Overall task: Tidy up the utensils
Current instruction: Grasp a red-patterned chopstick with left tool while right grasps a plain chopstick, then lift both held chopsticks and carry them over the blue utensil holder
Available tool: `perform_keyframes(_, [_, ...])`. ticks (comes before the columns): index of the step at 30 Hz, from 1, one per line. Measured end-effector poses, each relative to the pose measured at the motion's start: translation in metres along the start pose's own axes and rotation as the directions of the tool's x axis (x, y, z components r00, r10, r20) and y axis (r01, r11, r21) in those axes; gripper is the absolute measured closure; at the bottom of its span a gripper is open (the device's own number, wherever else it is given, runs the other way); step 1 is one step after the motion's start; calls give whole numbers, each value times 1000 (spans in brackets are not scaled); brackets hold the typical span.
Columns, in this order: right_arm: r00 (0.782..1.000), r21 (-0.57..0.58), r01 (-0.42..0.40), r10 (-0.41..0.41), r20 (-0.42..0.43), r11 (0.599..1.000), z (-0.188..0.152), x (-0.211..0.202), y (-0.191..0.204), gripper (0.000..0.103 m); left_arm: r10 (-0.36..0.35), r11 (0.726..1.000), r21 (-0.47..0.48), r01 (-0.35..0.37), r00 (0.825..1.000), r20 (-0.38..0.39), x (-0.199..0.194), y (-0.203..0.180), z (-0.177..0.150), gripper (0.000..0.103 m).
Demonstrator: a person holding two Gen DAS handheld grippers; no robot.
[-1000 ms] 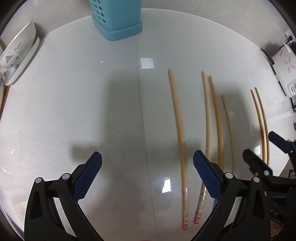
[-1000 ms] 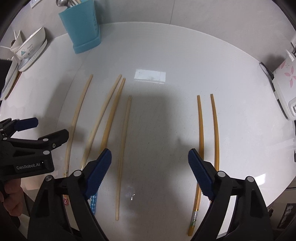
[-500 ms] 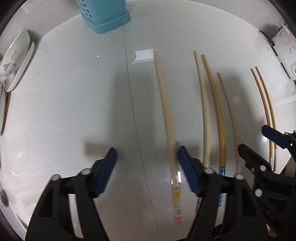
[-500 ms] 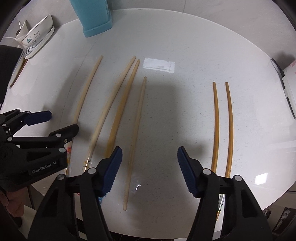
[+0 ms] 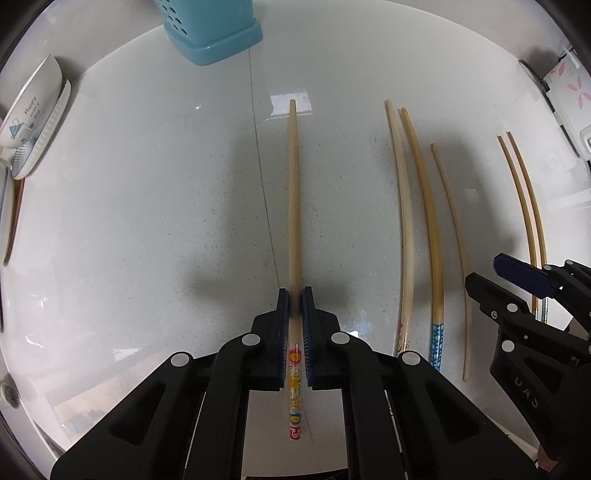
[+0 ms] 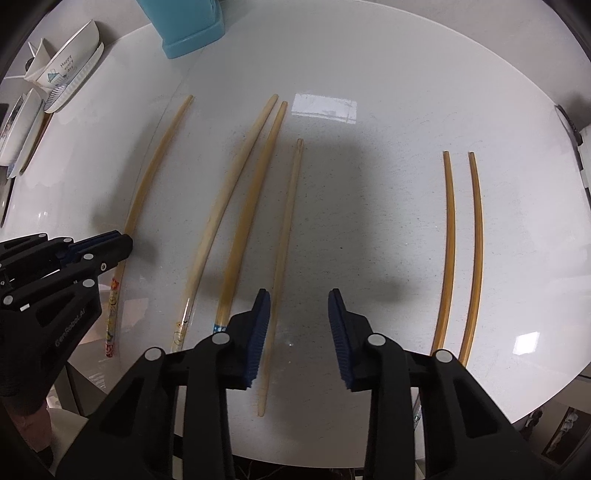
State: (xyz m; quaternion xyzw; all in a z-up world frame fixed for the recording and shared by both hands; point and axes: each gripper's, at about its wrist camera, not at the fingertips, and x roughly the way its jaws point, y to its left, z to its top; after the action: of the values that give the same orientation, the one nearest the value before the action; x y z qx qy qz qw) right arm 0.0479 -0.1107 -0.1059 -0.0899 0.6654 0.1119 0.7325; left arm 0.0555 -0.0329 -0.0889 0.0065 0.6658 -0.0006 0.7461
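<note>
- Chopsticks of pale bamboo lie in a rough row on the white speckled round table point(image 6: 406, 110), thin ends pointing toward 12 o'clock, where the perforated blue plastic utensil holder point(image 5: 212, 33) stands; that is probably where they are meant to go.
- Left gripper point(image 5: 294, 321) has its blue pads pressed against both sides of the light bamboo chopstick with a cartoon-printed handle point(image 5: 293, 192). The grip sits near the thick, decorated end, so most of the shaft runs forward along the fingers. This looks like a fresh pinch, and I cannot tell whether the stick has left the table.
- Right gripper point(image 6: 299, 325) has its jaws apart and holds nothing. Its left pad point(image 6: 258, 332) sits just beside the plain, thin bamboo chopstick point(image 6: 284, 258), which lies between the pads but off-centre, as if being lined up for a grasp.
- At 10 o'clock of that gripper lie a pale chopstick point(image 6: 225, 206) and a darker one with a blue dotted handle point(image 6: 251, 206), tips nearly touching.
- At 2 o'clock, well apart, a matched pair of amber-brown chopsticks point(image 6: 448, 240) lies parallel.
- Stacked white bowls point(image 6: 62, 77) lean at the table's 10 o'clock edge.
</note>
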Motion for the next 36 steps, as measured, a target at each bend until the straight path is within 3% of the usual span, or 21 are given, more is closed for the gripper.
perform_keyframes(3, [1000,-4,-1,1,-22,1000,6,4,4,80,-1,1000,-1,1,1000,7,-6,6,-8,97])
perform_keyframes(12, [999,5,-3,3,-47,1000,30,17,23,82,-4,1000,-7,4,1000,28,-14,16,-15,97])
perform_keyframes(16, [998,7,21,-20,-52,1000,29,19,29,99,-3,1000,-9,4,999,36,-18,21,-14,97])
perform_keyframes(25, [999,41,25,-23,-40,999,29,20,14,99,-45,999,-11,46,996,75,-31,26,-15,97])
perform_keyframes(36, [999,96,7,-12,52,995,32,-13,8,99,-55,998,-18,58,988,142,-54,27,-13,97])
